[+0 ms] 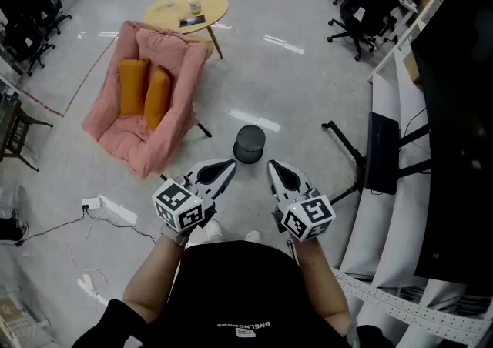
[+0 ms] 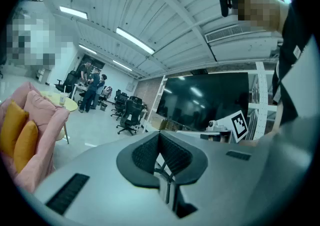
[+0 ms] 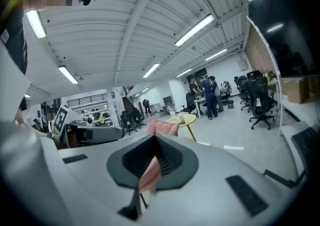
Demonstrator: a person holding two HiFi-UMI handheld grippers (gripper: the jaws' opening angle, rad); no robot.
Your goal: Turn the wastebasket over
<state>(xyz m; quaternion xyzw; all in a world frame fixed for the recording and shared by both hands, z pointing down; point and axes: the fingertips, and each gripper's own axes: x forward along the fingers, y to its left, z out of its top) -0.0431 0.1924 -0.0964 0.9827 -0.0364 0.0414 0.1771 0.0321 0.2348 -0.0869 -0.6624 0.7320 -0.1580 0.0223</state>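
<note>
Standing wastebasket (image 1: 249, 144) (head view only)

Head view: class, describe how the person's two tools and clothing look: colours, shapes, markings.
The left tool and right tool are pale grey, tapering shells with black ribbed pads. Each carries a white cube with black square markers. The person wears a black short-sleeved top with small white lettering.

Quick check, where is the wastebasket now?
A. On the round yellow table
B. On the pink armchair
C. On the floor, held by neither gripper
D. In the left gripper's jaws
C: the wastebasket stands on the floor beyond the left gripper and right gripper, both shut on nothing.
</note>
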